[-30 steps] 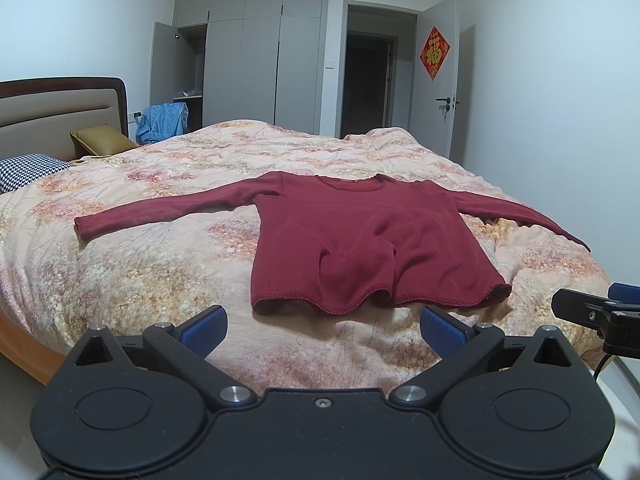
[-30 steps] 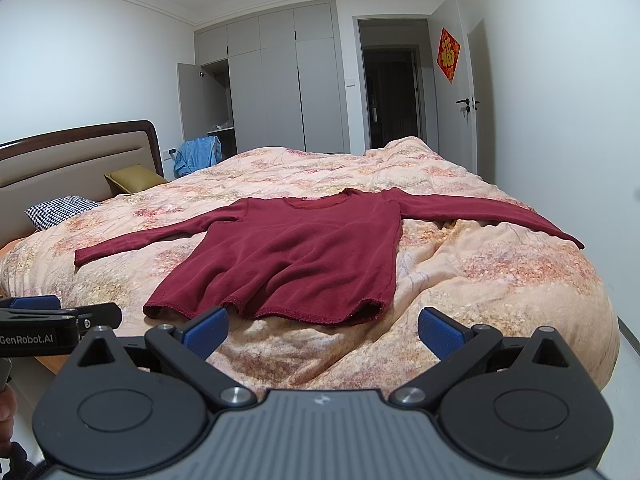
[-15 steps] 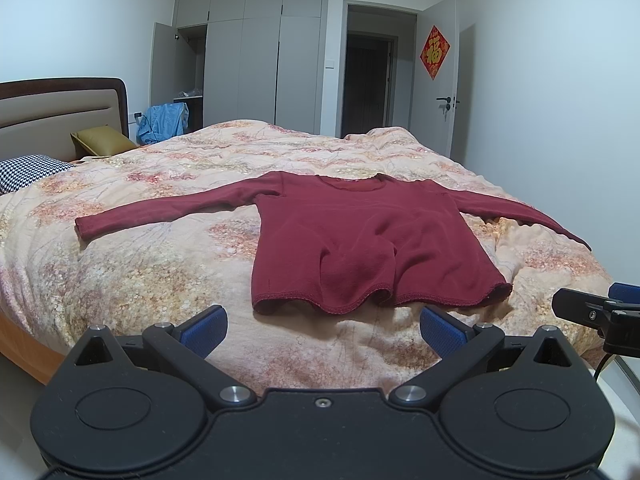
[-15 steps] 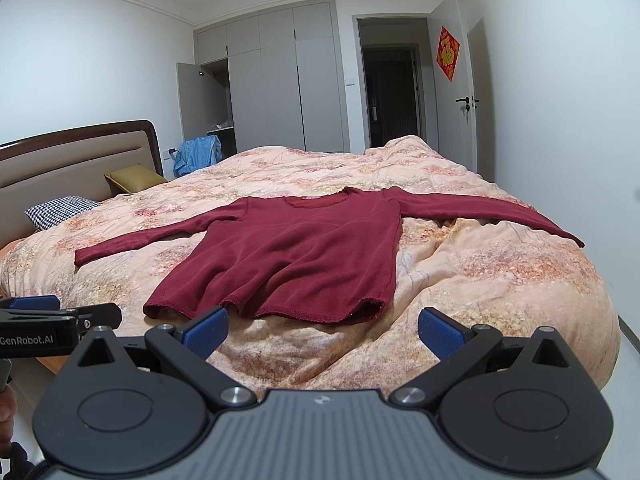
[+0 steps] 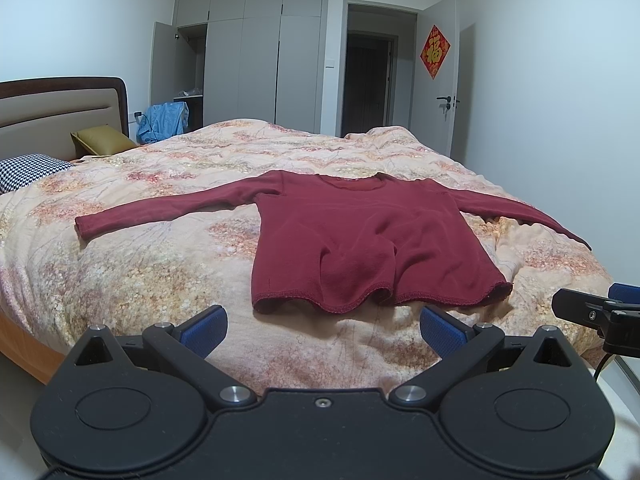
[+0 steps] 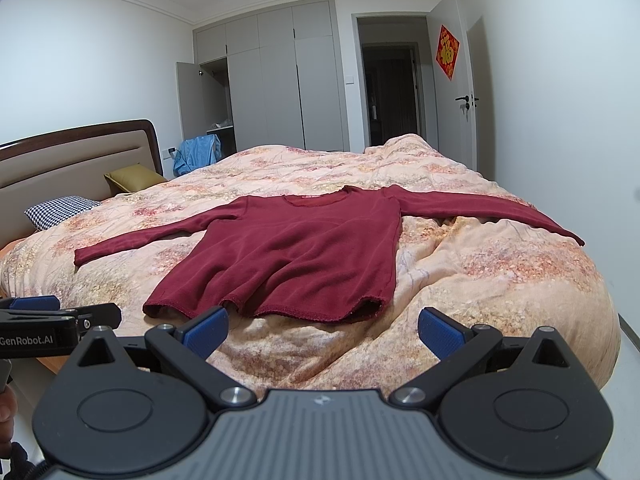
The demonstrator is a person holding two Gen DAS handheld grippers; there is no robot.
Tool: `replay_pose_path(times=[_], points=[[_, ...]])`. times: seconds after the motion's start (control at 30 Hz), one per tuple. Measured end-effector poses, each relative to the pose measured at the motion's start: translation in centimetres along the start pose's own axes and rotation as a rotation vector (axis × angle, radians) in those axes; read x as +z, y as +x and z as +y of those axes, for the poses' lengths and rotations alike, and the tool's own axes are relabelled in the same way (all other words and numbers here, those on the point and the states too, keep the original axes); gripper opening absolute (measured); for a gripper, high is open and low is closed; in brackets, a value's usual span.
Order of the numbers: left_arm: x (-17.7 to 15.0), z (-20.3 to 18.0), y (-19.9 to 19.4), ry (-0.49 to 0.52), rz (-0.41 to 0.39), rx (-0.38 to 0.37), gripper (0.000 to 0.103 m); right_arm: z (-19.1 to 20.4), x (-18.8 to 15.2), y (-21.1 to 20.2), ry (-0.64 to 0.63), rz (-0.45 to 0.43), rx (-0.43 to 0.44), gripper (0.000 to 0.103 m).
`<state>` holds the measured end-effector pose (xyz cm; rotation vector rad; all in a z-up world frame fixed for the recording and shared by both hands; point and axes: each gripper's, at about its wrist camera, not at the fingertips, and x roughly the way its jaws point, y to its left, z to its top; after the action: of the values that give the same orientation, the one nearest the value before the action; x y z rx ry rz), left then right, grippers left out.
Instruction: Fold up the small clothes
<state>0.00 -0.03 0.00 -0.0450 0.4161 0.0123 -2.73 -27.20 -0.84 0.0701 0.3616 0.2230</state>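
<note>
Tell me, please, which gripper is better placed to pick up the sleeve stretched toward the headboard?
Left. The left gripper sits on the headboard side, open and empty, nearer that sleeve of the red top. The right gripper lies further toward the other sleeve.

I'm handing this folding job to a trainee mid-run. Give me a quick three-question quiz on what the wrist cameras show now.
1. True or false: the dark red top lies spread on the quilt with both sleeves stretched out.
2. Which gripper holds fabric? A) left gripper B) right gripper C) neither
3. Fill in: the top's hem faces ___ the grippers.

Key: 1 true. 2 C, both are open and short of the hem. 3 toward.
</note>
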Motion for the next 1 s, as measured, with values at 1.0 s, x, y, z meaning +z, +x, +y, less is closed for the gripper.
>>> replay_pose_path(times=[1.0], points=[[-0.46, 0.06, 0.41, -0.003, 0.023, -0.008, 0.102, 0.04, -0.12, 0.0, 0.009, 0.01, 0.022, 0.103]])
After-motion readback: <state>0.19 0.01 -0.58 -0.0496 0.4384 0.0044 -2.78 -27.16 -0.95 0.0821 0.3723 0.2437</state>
